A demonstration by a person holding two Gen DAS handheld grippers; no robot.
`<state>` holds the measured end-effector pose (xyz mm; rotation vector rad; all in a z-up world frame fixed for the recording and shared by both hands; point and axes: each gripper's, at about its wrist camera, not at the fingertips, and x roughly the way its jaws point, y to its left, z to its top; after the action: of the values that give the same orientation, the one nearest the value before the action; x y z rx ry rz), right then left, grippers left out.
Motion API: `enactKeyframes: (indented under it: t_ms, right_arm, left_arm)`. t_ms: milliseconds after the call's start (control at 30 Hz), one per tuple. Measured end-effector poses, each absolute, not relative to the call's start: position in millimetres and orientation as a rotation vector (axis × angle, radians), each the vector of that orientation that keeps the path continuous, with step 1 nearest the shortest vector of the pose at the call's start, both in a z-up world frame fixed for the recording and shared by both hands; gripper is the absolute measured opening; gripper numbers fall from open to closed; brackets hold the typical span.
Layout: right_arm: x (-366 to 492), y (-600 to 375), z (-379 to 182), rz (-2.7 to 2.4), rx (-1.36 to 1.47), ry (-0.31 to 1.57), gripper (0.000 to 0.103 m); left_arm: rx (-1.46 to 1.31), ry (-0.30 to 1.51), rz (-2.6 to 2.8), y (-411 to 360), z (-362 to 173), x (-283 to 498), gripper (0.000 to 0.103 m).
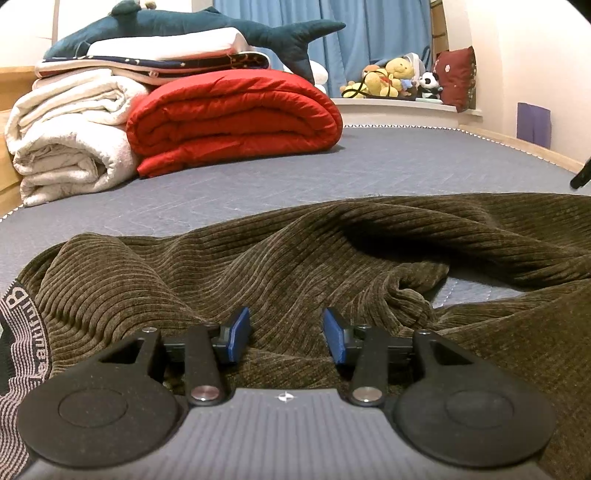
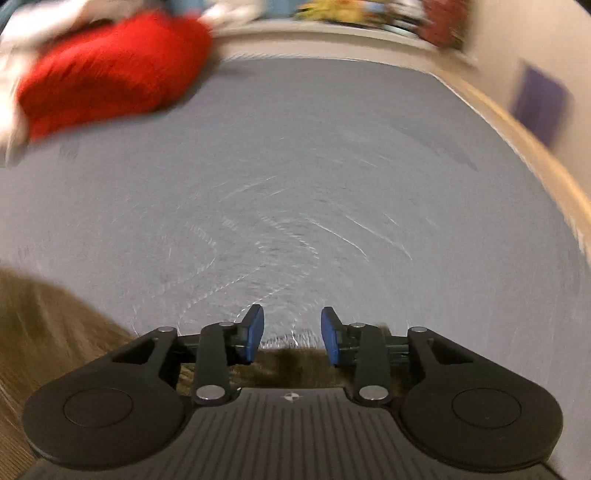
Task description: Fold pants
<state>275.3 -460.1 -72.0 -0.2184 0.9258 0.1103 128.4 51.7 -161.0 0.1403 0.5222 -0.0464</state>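
Olive-brown corduroy pants [image 1: 295, 258] lie rumpled on the grey-blue mattress [image 1: 406, 166], with a striped waistband label at the far left [image 1: 14, 332]. My left gripper [image 1: 286, 334] is open and empty, low over the pants fabric, its blue pads [image 1: 238, 332] apart. In the blurred right wrist view, my right gripper [image 2: 291, 332] is open and empty above the mattress [image 2: 295, 166], with the pants' edge [image 2: 55, 332] at the lower left and under the fingers.
A rolled red quilt [image 1: 236, 122] and folded white blankets [image 1: 70, 136] sit at the back left, with a plush shark [image 1: 207, 29] on top. Stuffed toys [image 1: 391, 77] and a red cushion [image 1: 456, 75] line the far ledge. The red quilt [image 2: 110, 70] shows blurred in the right view.
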Motion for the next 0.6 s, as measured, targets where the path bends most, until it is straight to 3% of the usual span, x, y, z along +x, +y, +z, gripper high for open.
enactKeyframes:
  t_ms: [467, 533, 600]
  right_arm:
    - [277.9, -414.4, -104.9, 0.568, -0.608, 1.118, 0.042]
    - [276.6, -416.6, -103.7, 0.584, -0.62, 1.102, 0.037]
    - [277.8, -412.0, -104.4, 0.573, -0.646, 1.077, 0.002]
  left_arm:
    - [0.145, 0.517, -0.035, 49.3, -162.4, 129.9, 0.05]
    - [0.146, 0.517, -0.034, 49.1, -162.5, 129.9, 0.05]
    - [0.147, 0.516, -0.034, 49.2, -162.5, 129.9, 0.05]
